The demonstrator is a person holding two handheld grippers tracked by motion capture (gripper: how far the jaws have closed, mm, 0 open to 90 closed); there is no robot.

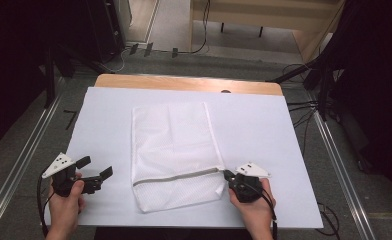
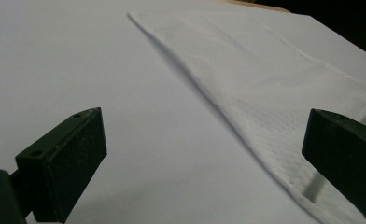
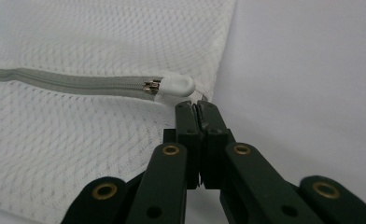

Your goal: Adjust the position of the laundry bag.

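White mesh laundry bag [image 1: 174, 150] flat at centre of bench [image 1: 274, 130], zipper [image 3: 73, 81] near front edge. Right tongs [image 3: 197, 108] clenched at zipper's end (pull not clearly visible between jaws). Left tongs [image 1: 95, 170] released, just beside bag's left edge.

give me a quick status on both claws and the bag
Left claw open, beside mesh bag. Right claw shut at zipper end. Nothing in the way.
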